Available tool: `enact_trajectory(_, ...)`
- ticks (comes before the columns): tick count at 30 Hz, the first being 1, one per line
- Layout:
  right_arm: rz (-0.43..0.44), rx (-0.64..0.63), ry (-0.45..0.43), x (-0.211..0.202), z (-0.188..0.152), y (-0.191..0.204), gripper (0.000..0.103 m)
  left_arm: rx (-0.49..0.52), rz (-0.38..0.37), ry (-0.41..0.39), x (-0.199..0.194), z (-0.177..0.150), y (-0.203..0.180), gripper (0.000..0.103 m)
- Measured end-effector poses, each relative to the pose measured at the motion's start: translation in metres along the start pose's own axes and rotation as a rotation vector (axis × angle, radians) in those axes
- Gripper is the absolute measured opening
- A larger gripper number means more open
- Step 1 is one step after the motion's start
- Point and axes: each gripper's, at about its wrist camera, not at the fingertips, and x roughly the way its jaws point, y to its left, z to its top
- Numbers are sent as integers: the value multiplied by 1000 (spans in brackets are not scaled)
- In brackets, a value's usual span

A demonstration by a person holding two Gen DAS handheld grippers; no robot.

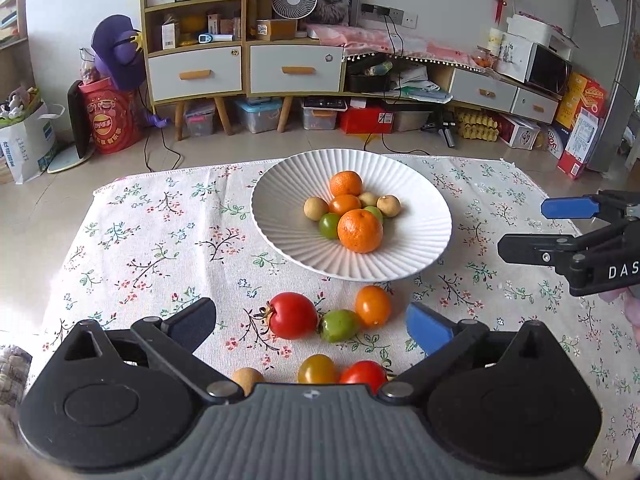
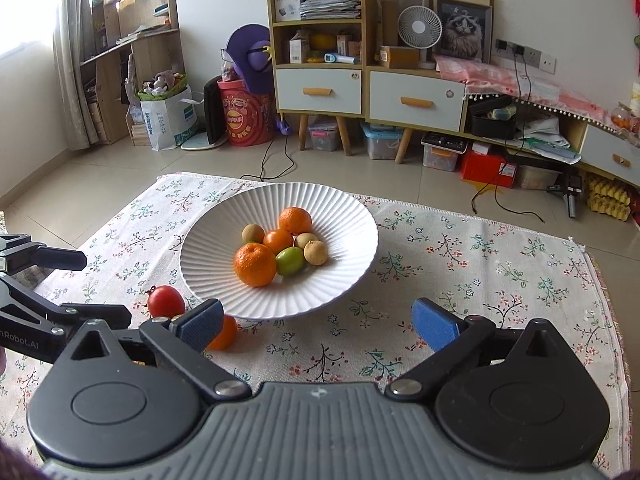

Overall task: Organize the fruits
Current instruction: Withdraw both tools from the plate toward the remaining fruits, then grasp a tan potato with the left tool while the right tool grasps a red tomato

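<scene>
A white ribbed plate (image 1: pixel 280 208) (image 2: pixel 344 216) on the floral cloth holds several fruits: oranges (image 1: pixel 360 230), green fruits and tan longans (image 2: pixel 316 253). In front of it on the cloth lie a red tomato (image 1: pixel 293 315) (image 2: pixel 166 301), a green fruit (image 1: pixel 339 325), a small orange fruit (image 1: pixel 373 306) (image 2: pixel 224 334), a yellow-green tomato (image 1: pixel 317 369), a second red tomato (image 1: pixel 363 374) and a tan longan (image 1: pixel 247 378). My left gripper (image 1: pixel 312 320) is open and empty, its fingers on either side of the loose fruits. My right gripper (image 2: pixel 318 320) is open and empty just before the plate.
The floral cloth (image 1: pixel 160 232) covers a low table with tiled floor beyond its far edge. Cabinets (image 1: pixel 244 68), storage boxes and cables stand along the back wall. The right gripper also shows at the right edge of the left wrist view (image 1: pixel 532 228).
</scene>
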Motion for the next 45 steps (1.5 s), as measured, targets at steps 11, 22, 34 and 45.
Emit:
enact_trajectory(11, 30, -48, -2, -14, -25, 21, 102, -50, 3, -11, -15, -26, 13, 99)
enact_trajectory(22, 97, -71, -65, -7, -46, 26, 102, -6, 1, -20, -1, -58, 17, 99)
enact_trajectory(34, 119, -93, -52, 8, -64, 26, 102, 87, -27, -34, 14, -71, 7, 99)
enact_trajectory(45, 187, -206, -8, 17, -85, 49, 101, 77, -22, 1, 21, -76, 16, 97)
